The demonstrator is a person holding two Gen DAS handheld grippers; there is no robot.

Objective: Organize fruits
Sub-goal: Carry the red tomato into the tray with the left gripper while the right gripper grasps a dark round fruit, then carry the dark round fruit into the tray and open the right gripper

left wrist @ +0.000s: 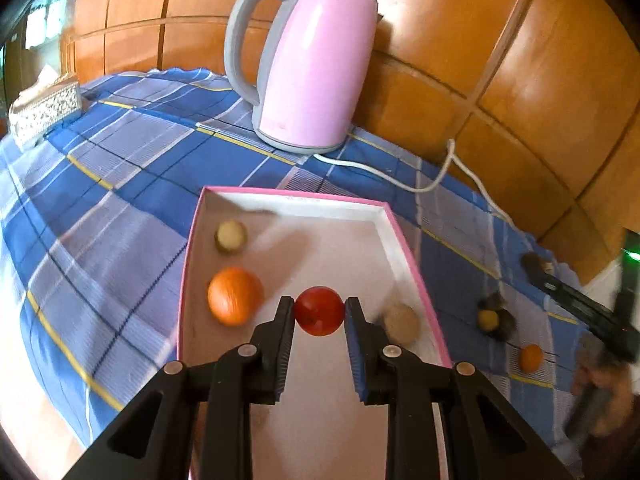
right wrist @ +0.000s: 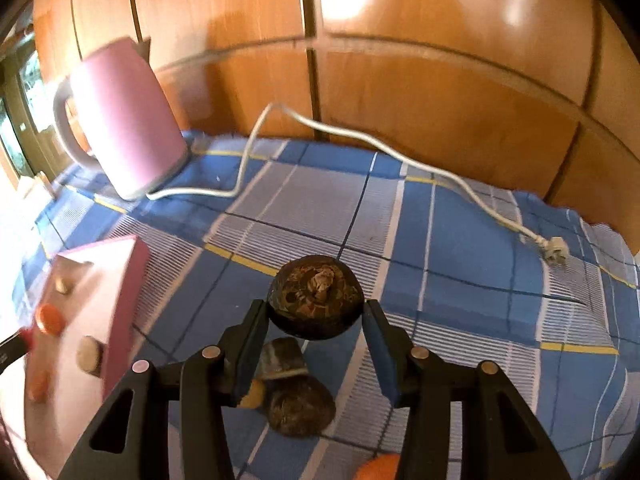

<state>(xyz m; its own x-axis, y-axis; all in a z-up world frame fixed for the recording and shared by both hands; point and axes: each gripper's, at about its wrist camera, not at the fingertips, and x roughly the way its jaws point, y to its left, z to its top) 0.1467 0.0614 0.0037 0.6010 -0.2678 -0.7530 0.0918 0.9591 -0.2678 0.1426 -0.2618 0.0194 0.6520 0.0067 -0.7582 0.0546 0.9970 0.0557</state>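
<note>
Checked cloth (left wrist: pixel 120 168) | left tongs (left wrist: pixel 319 312) clamp smooth red fruit (left wrist: pixel 320 316) | right tongs (right wrist: pixel 316 316) clamp wrinkled brown fruit (right wrist: pixel 316 300)

A round orange fruit (right wrist: pixel 378 467) is cut off by the bottom edge; the small yellowish fruit (right wrist: pixel 253 394) is half hidden behind the right tool (right wrist: pixel 316 320).

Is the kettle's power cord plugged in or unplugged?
Unplugged. The white cord trails from the pink kettle across the checked cloth, and its plug lies loose there.

Red fruit (left wrist: pixel 319 311) above pink box (left wrist: pixel 416 276); dark brown fruit (right wrist: pixel 316 303) above cloth
</note>
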